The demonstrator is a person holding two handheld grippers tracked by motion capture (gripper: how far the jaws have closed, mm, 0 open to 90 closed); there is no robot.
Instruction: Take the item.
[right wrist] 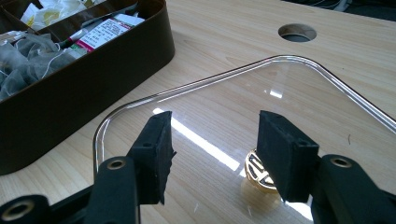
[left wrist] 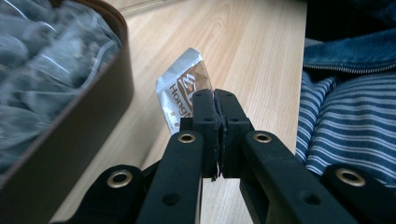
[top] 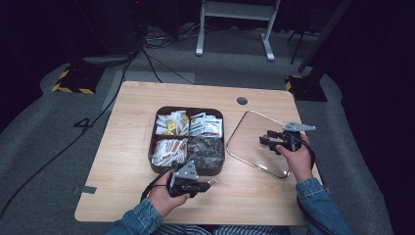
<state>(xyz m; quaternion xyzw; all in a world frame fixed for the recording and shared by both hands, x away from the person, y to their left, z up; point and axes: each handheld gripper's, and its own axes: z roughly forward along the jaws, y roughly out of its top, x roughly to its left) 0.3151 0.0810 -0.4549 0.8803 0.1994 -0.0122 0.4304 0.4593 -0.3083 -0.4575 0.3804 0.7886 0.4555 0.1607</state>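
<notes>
Wooden table [top: 132,161] on grey carpet [top: 44,142], dark room beyond.

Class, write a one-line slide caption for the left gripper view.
Left gripper pinching a silver-and-brown sachet beside the brown box on the wooden table.

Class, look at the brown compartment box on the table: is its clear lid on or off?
Off. The clear lid lies flat on the table to the right of the brown box, whose four compartments of packets stand uncovered.
</notes>
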